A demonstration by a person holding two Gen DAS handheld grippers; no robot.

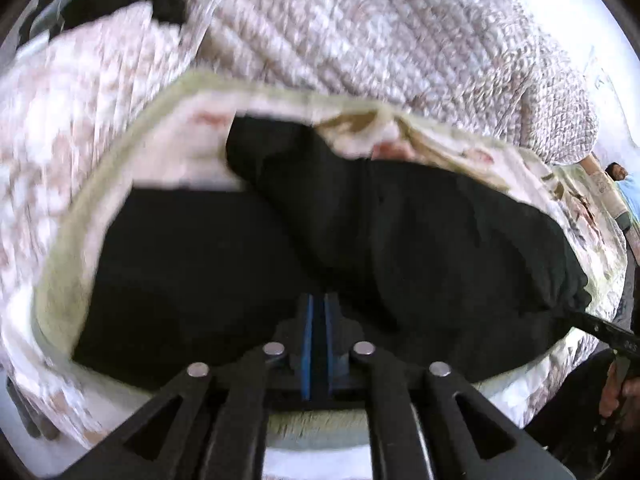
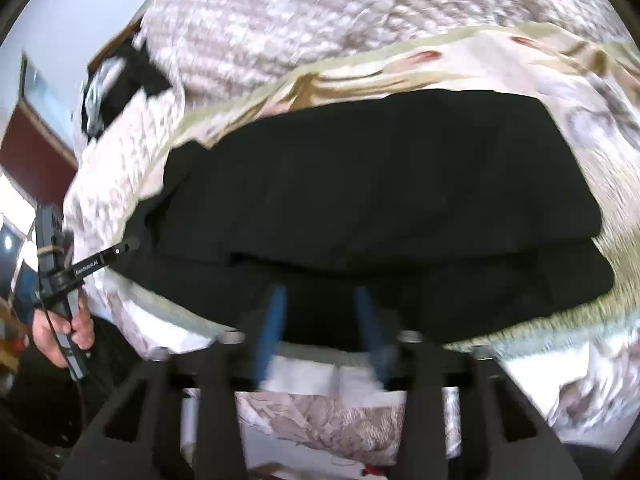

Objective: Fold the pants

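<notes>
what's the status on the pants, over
Right claw open, empty. Left claw nearly closed, grip unclear. Black pants folded on the bed cover. Nothing in the way.

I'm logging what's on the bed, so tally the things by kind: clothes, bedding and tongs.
Black pants: 1
Floral bedcover: 1
Quilted blanket: 1
Tongs: 2, the left tongs and the right tongs
Total: 5
</notes>
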